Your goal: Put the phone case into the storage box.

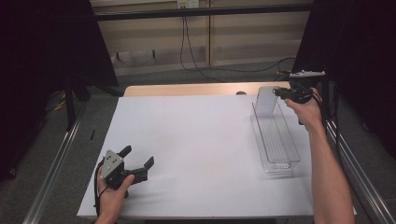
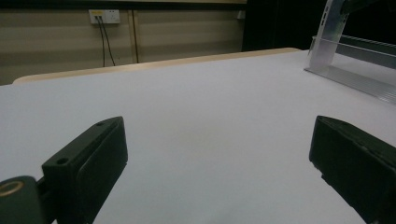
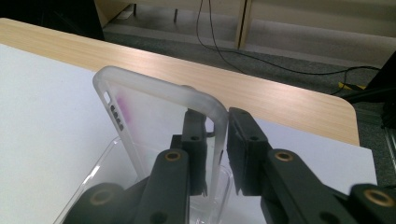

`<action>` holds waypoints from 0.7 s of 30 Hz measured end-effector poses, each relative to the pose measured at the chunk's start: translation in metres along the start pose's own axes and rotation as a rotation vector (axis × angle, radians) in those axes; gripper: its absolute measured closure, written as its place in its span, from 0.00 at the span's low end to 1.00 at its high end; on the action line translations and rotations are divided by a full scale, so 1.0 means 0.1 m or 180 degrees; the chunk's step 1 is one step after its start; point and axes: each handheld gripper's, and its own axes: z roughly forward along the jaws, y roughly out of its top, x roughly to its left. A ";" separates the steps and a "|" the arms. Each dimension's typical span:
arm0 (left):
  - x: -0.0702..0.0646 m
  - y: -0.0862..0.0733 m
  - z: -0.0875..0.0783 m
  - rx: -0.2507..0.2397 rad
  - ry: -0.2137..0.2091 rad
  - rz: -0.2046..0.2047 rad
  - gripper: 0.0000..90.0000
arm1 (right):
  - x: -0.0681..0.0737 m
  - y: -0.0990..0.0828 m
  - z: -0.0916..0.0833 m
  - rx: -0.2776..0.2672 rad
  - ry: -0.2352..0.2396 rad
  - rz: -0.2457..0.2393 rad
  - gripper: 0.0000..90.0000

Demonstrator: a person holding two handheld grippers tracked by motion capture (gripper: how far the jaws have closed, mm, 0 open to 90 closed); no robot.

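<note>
Two tongs in frame, one busy. Right tongs (image 1: pixel 280 92) sit at the far right of the counter (image 1: pixel 196 140), over the far end of a clear plastic bin (image 1: pixel 275 140). Between the jaws: a translucent phone case (image 3: pixel 154 116), standing upright on its short end in the far end of that bin. In the right gripper view the case's side rim runs up the narrow gap between the two black jaws — inner jaw behind the case's wall, outer jaw just outside it. Jaws nearly closed, with a thin sliver of gap on the outer side; cannot tell whether the pads press on the rim. Case shows a row of small slots and a faint purple tint near its upper left corner.

Bin is long and narrow, lying lengthwise along the counter's right edge, ribbed floor, a label at its near end.

Left tongs (image 1: pixel 135 163) rest low at the near left of the counter, well apart from the bin — jaws spread wide, only white counter surface between them. Left gripper view has the case (image 2: pixel 329 32) and bin far off at upper right.
</note>
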 end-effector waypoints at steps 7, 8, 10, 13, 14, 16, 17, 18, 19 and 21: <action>0.00 0.00 0.00 0.0000 0.0003 0.0001 0.05 | 0.00 -0.01 0.00 0.0005 -0.0012 0.0019 0.77; 0.00 0.00 0.00 -0.0012 0.0002 -0.0009 0.05 | 0.00 -0.01 -0.01 -0.0006 -0.0006 0.0027 0.74; 0.00 0.00 -0.01 -0.0019 0.0015 -0.0004 0.05 | 0.00 -0.01 -0.02 -0.0045 0.0020 0.0039 0.71; -0.01 0.00 0.00 -0.0017 0.0002 -0.0010 0.05 | 0.00 -0.01 -0.04 -0.0045 0.0037 0.0045 0.65; -0.01 0.00 0.00 -0.0017 0.0001 -0.0011 0.05 | 0.00 -0.01 -0.04 -0.0046 0.0041 0.0035 0.64; -0.01 0.00 0.00 -0.0012 -0.0004 0.0007 0.05 | 0.01 -0.01 -0.04 -0.0043 0.0050 0.0041 0.62; -0.01 0.00 0.00 -0.0010 -0.0007 0.0011 0.05 | 0.01 -0.01 -0.04 -0.0041 0.0045 0.0035 0.60; -0.01 0.00 0.00 -0.0010 -0.0002 0.0007 0.05 | 0.01 -0.02 -0.04 -0.0040 0.0051 0.0041 0.56; -0.01 0.00 0.00 -0.0015 0.0000 -0.0006 0.05 | 0.01 -0.02 -0.04 -0.0040 0.0046 0.0038 0.54; 0.00 0.00 0.00 -0.0011 -0.0001 -0.0001 0.05 | 0.02 -0.02 -0.04 -0.0029 0.0058 0.0029 0.49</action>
